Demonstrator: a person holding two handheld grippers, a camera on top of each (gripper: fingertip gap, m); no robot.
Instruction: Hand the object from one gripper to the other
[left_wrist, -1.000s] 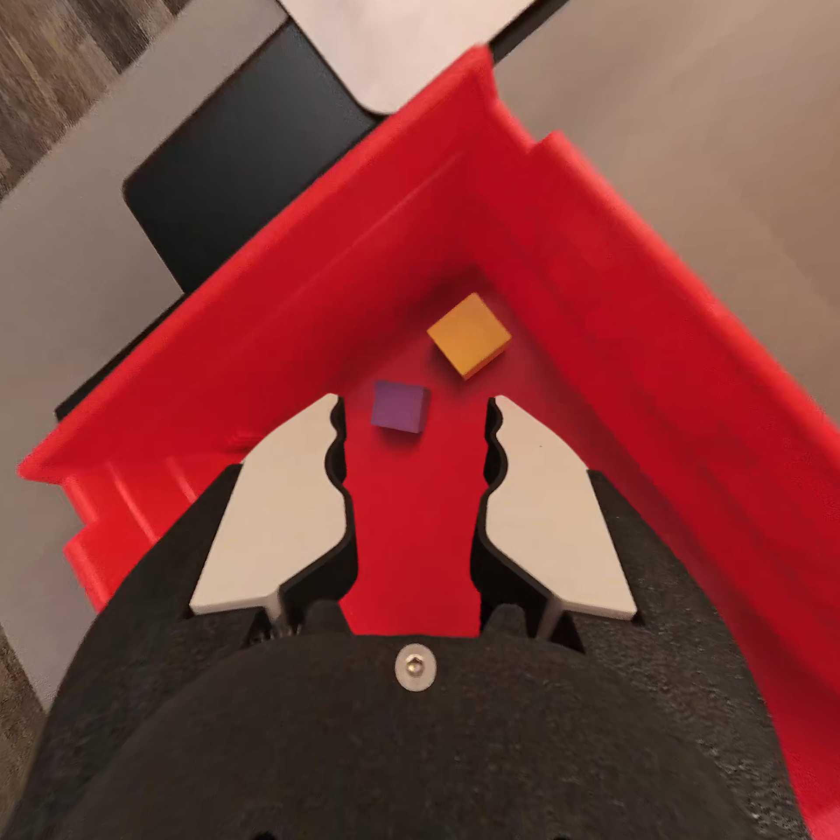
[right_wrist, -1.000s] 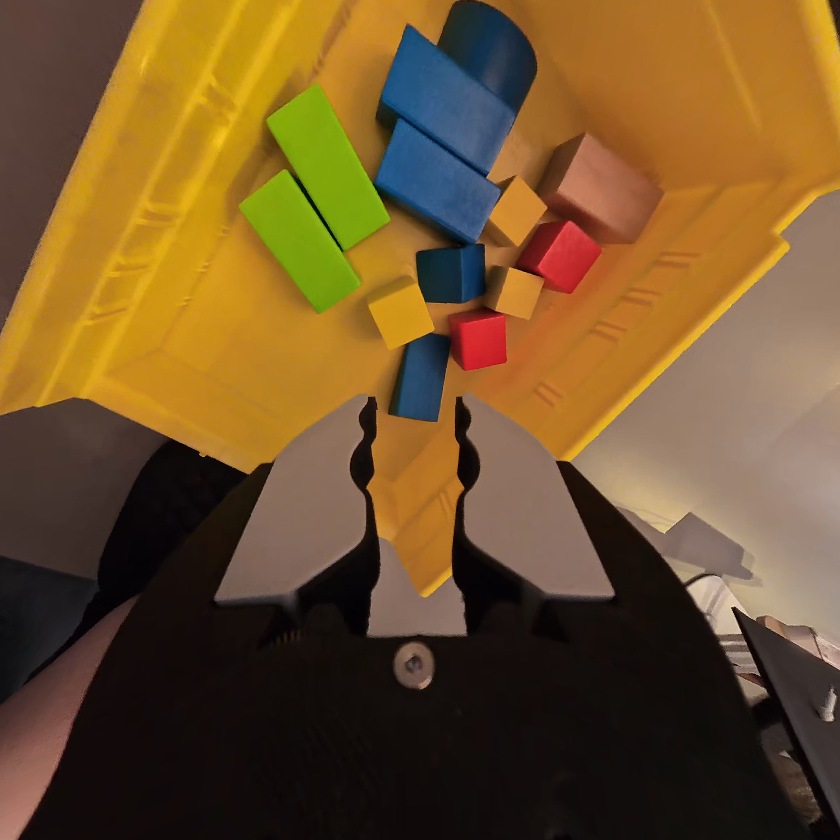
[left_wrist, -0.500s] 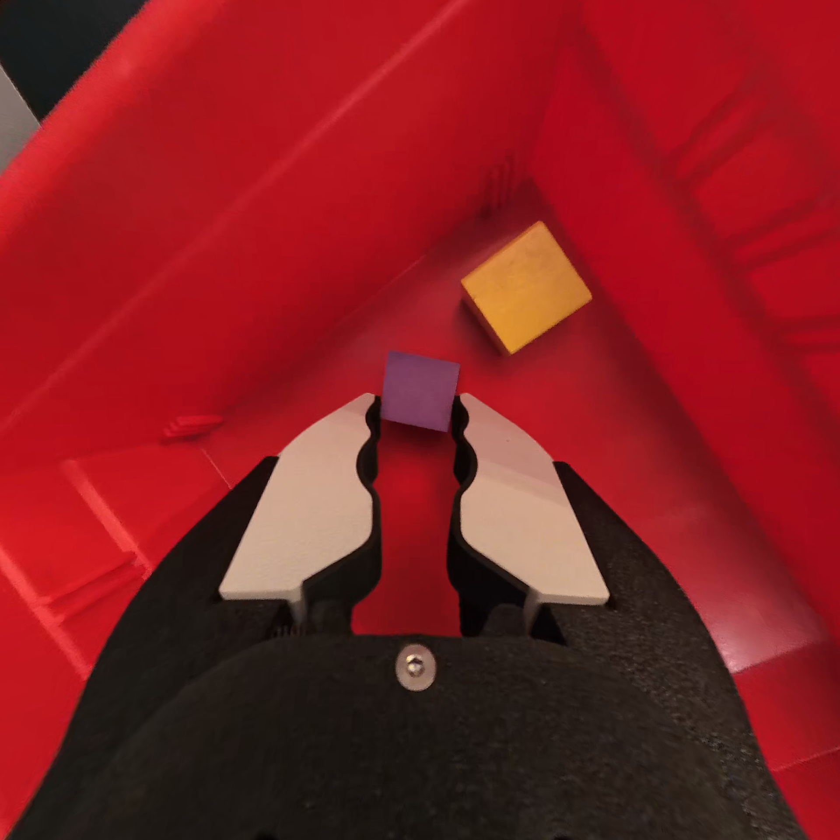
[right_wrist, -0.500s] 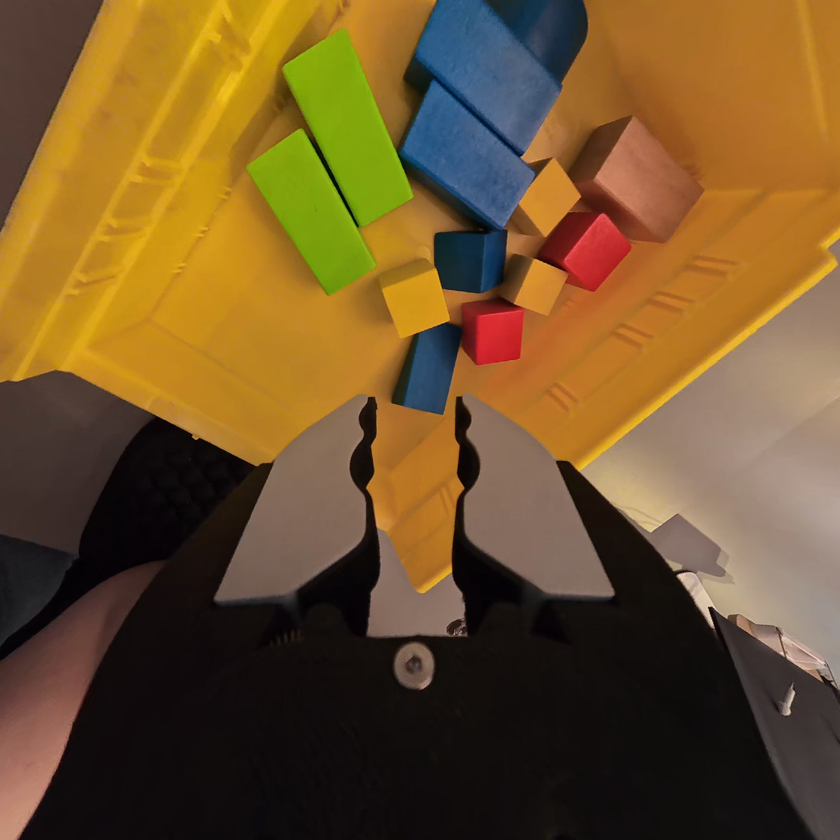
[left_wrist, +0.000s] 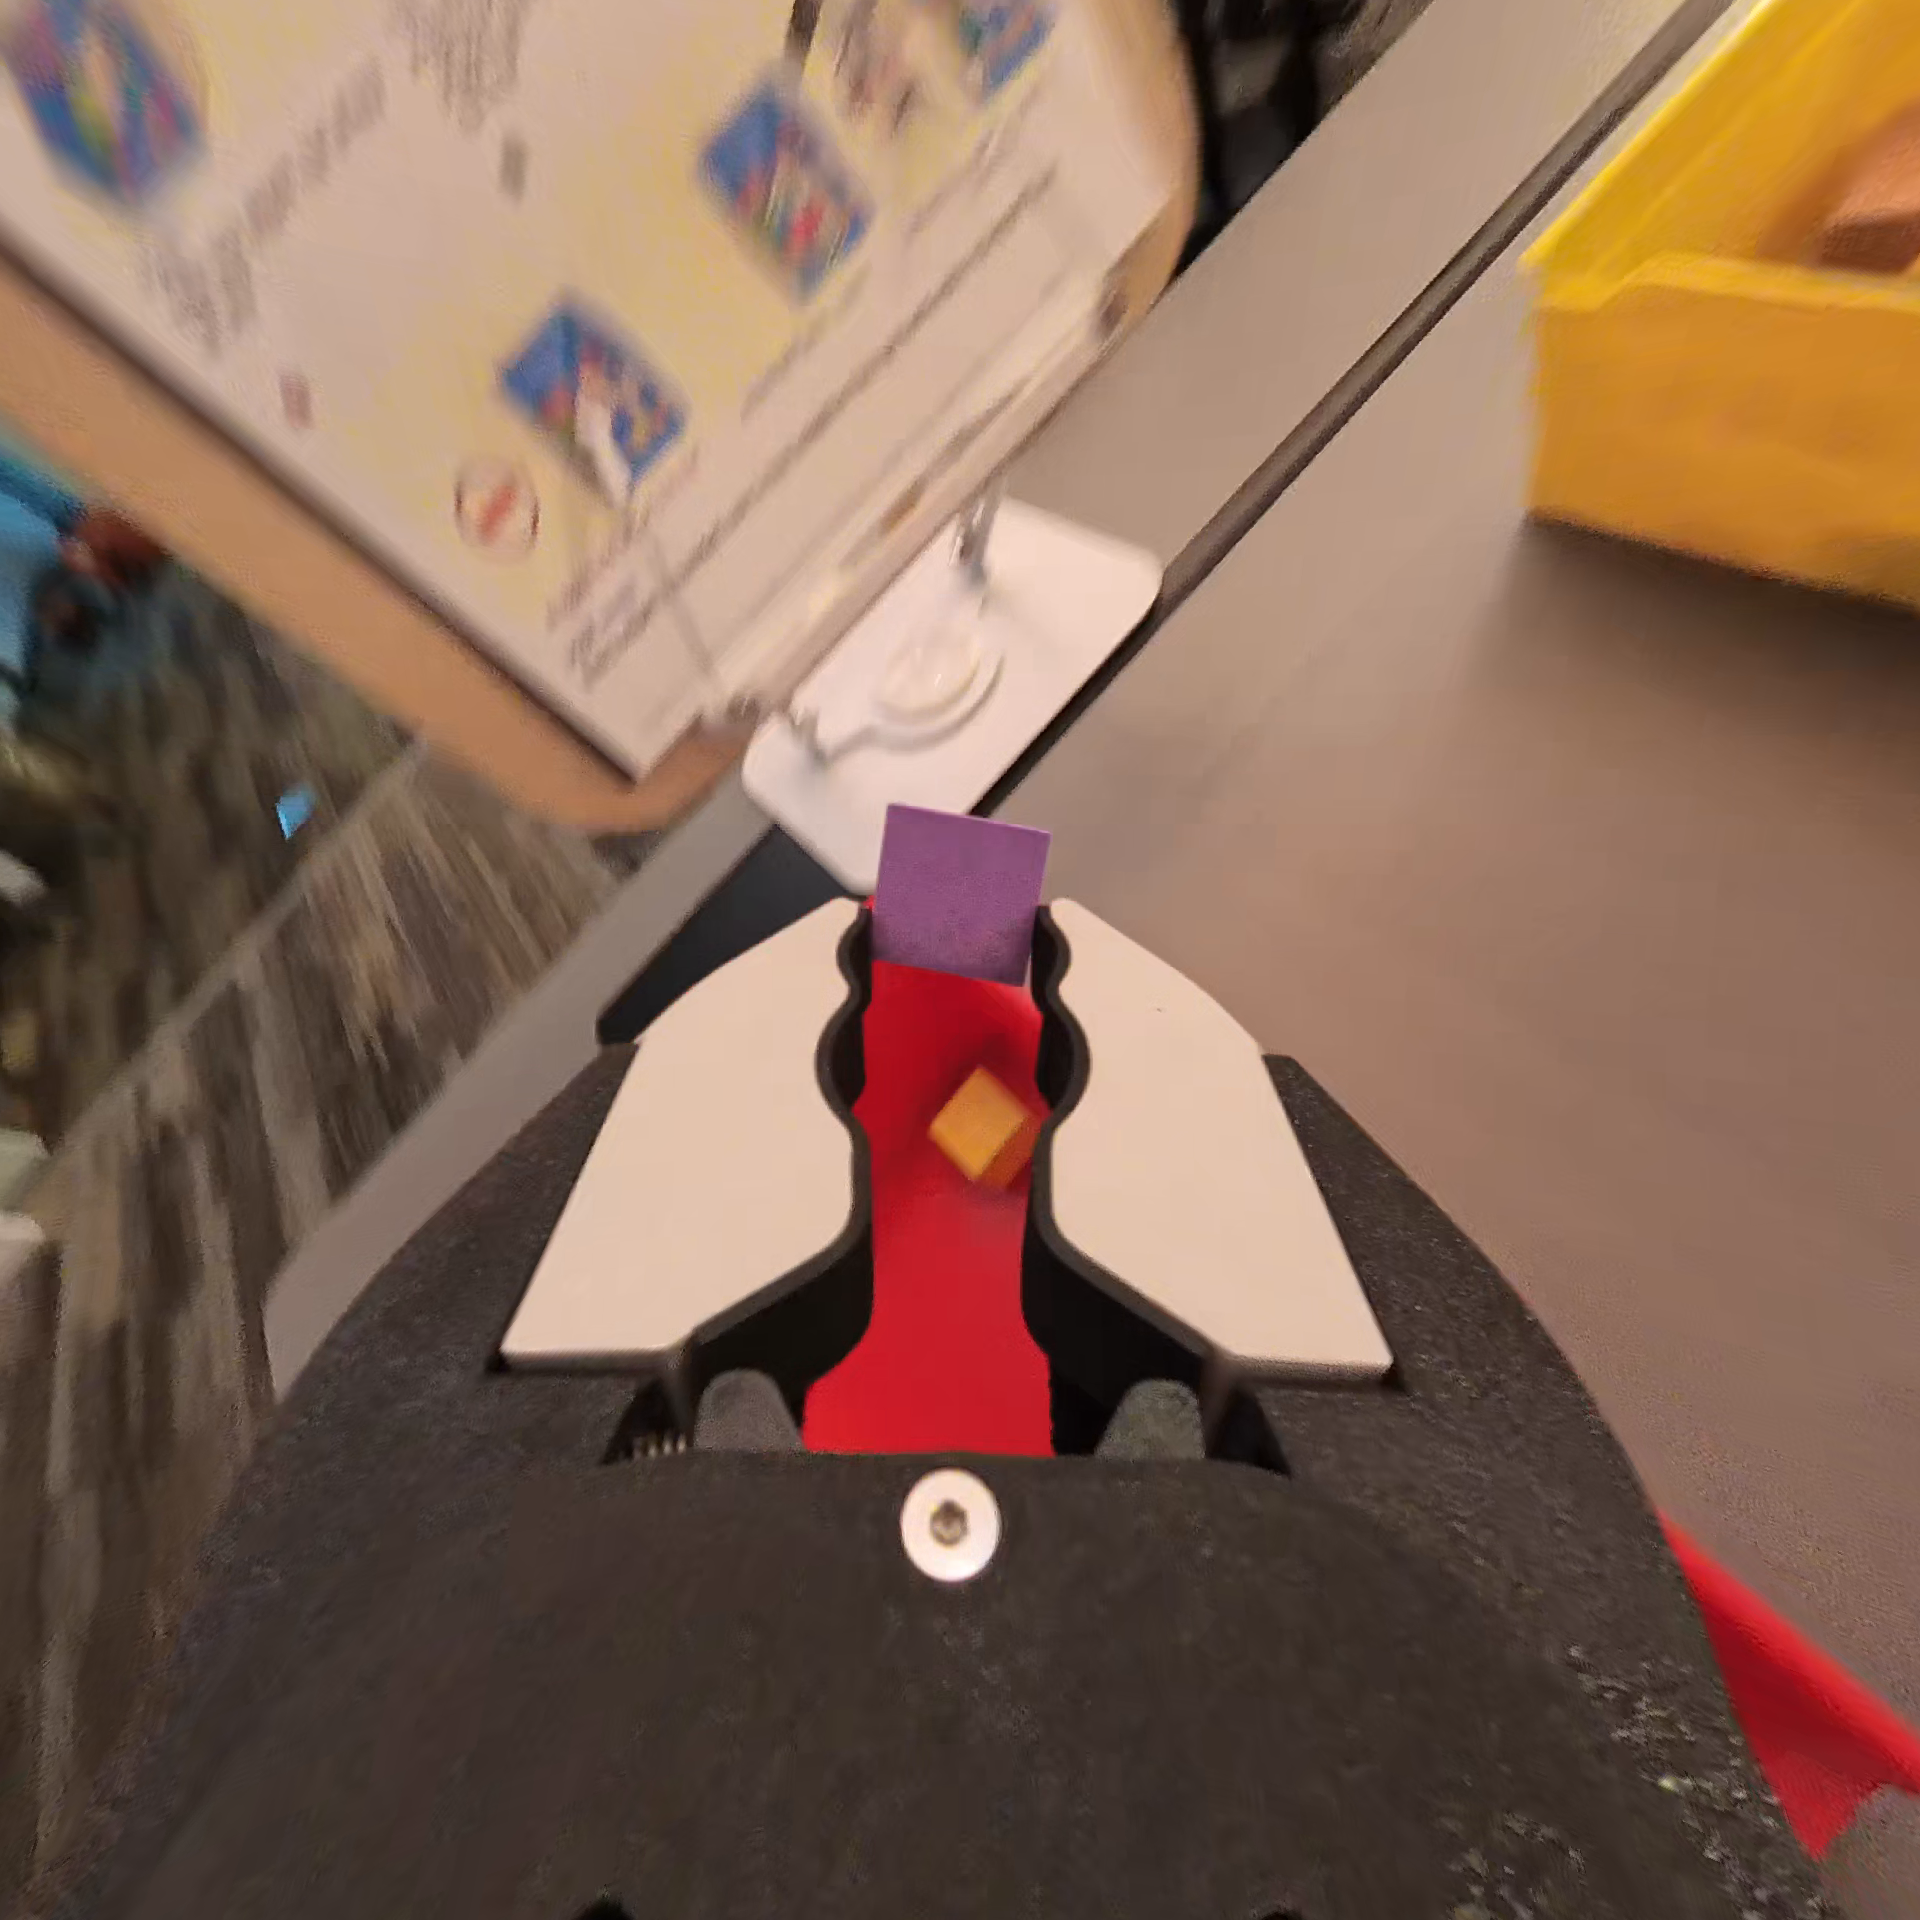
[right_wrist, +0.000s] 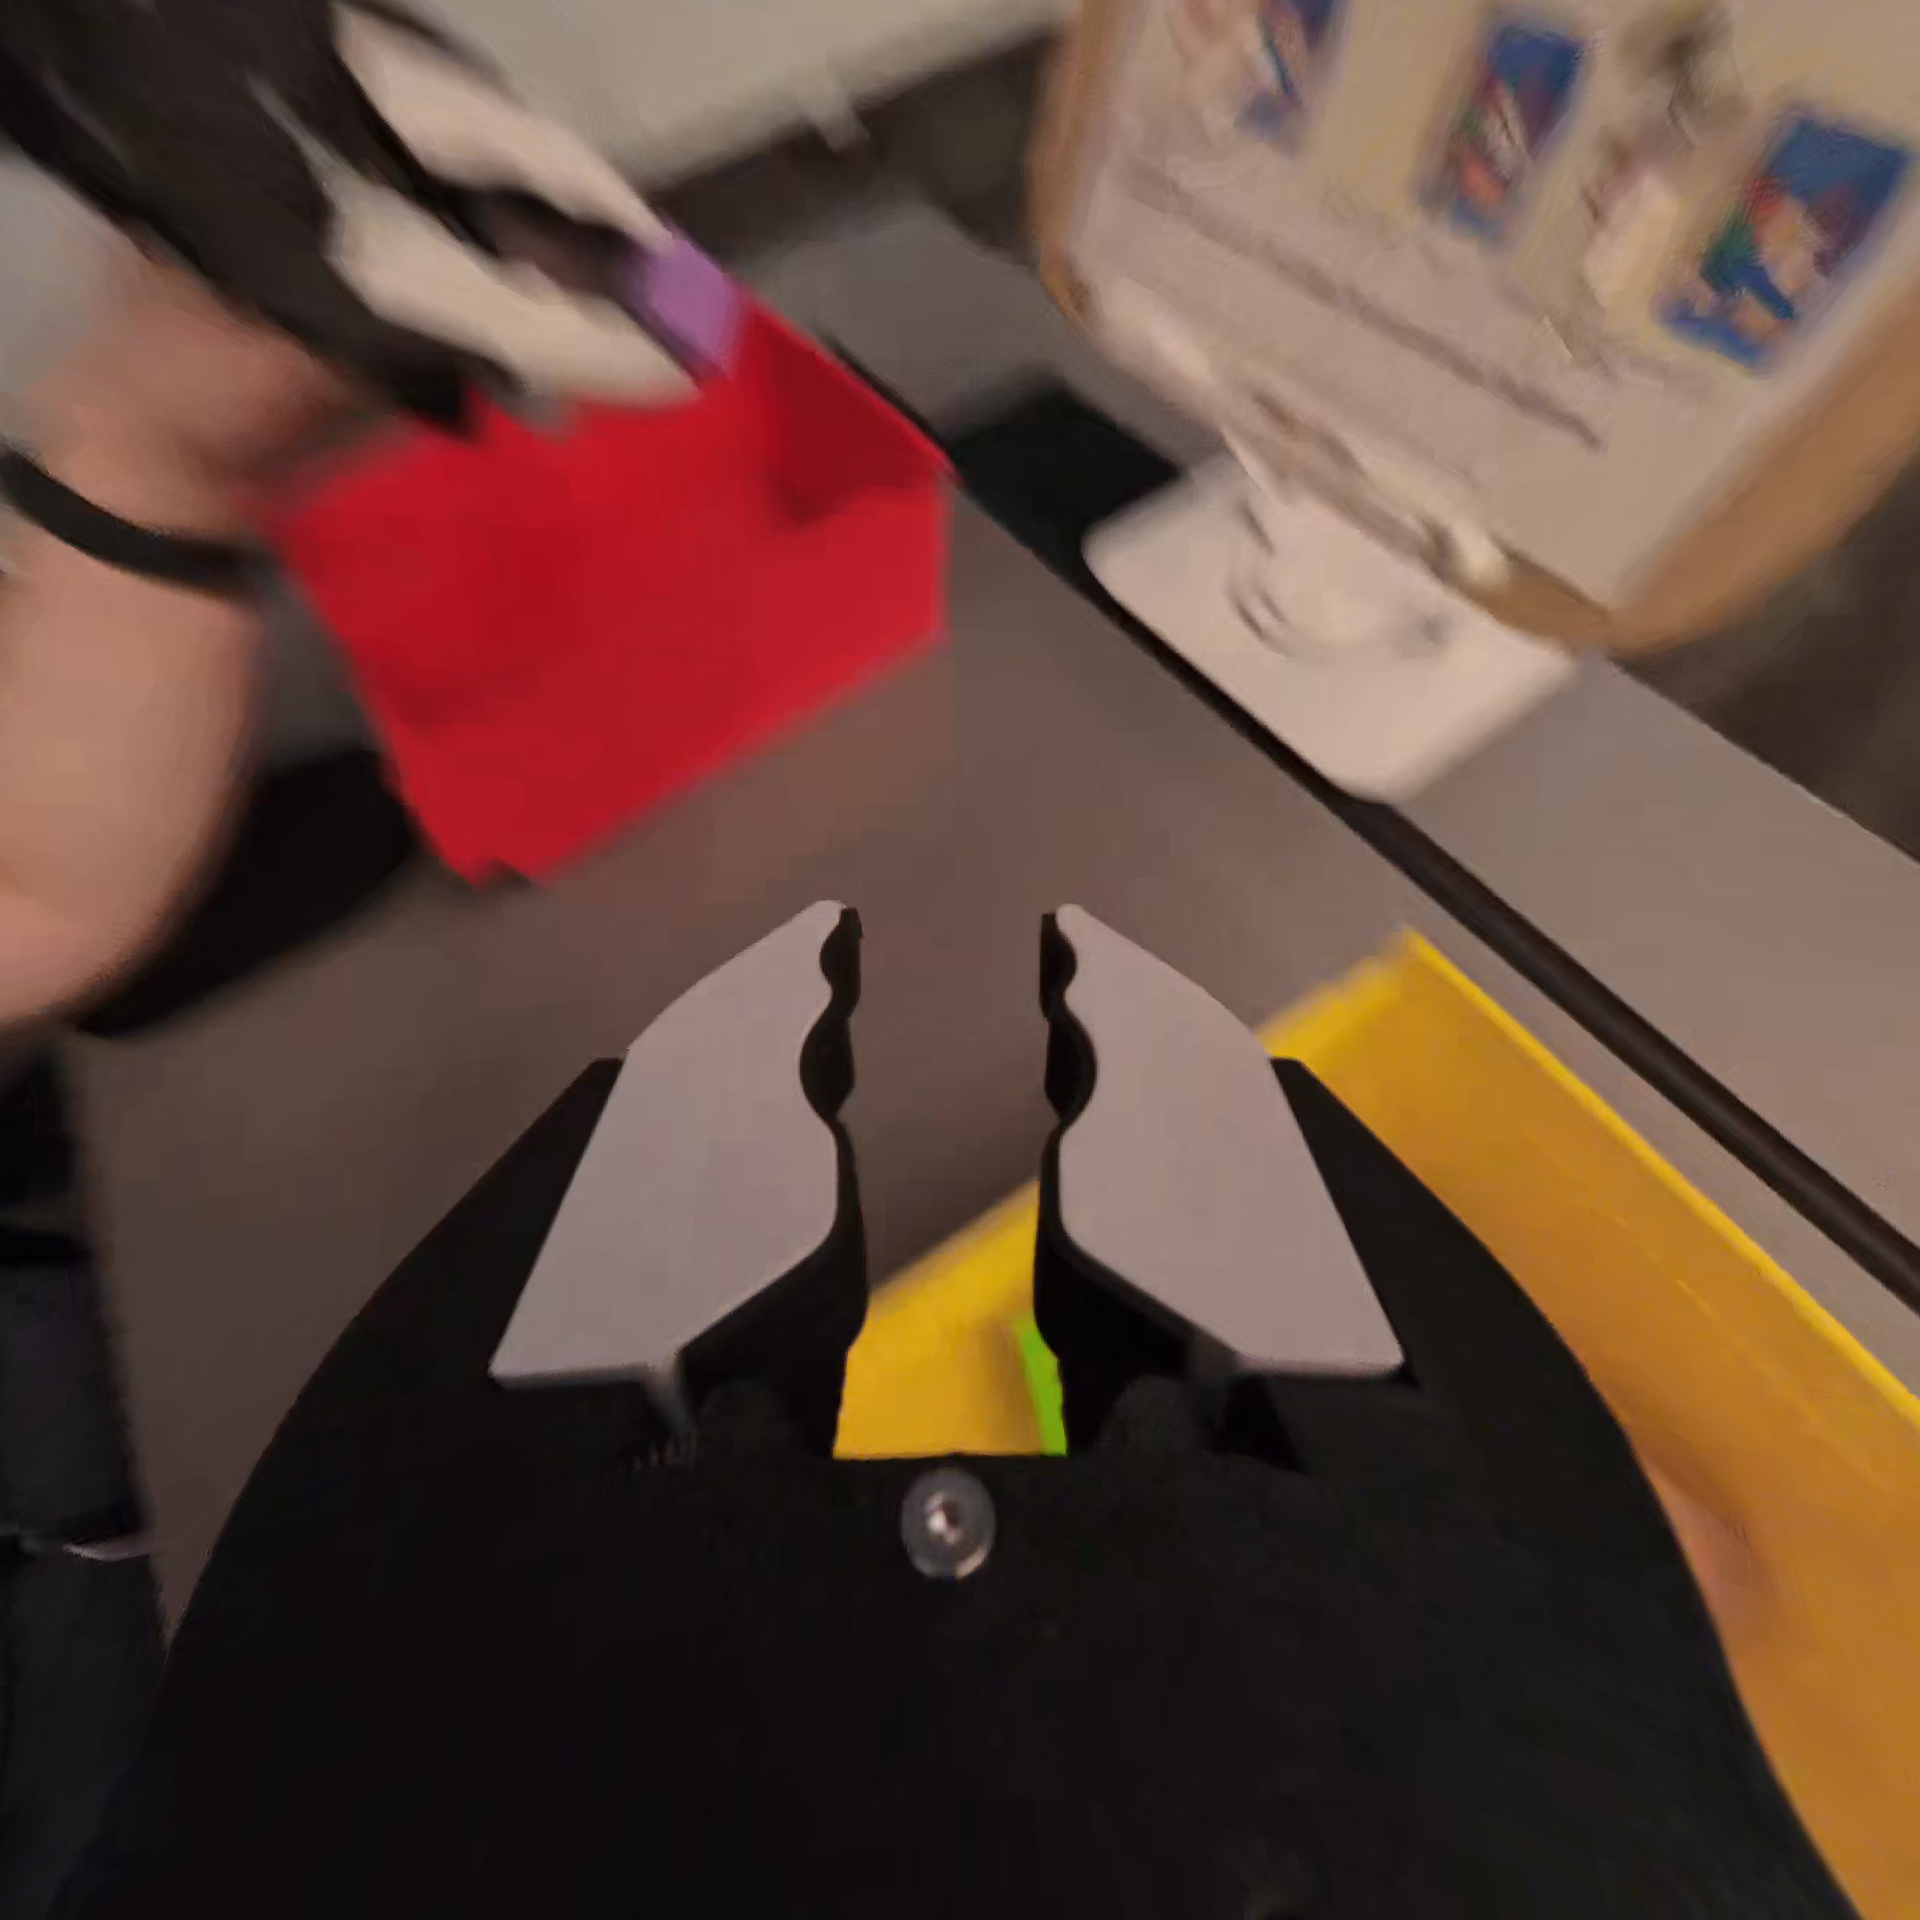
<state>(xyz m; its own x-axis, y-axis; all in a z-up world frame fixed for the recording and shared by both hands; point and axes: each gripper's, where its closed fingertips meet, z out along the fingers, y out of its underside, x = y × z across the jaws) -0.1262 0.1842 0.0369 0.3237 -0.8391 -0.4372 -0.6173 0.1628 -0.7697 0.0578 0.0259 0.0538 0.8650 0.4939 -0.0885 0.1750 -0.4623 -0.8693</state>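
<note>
Grey table (left_wrist: 1507, 831) bears red bin (right_wrist: 644, 592), yellow bin (left_wrist: 1714, 364).

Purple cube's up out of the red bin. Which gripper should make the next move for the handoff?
Right, probably. The right gripper is open and empty, facing the left gripper, which is shut on the purple cube above the red bin. It should close in on the cube's exposed end.

Looks like an office or lab work area. Grey laminate tabletop (left_wrist: 1455, 831) with a dark edge strip, striped grey carpet flooring (left_wrist: 208, 831) beside it. Printed sign in a clear stand on a white base (left_wrist: 997, 623). Red plastic bin (right_wrist: 644, 582) and yellow plastic bin (left_wrist: 1714, 364) of the parts-storage kind set out on the surface.
</note>
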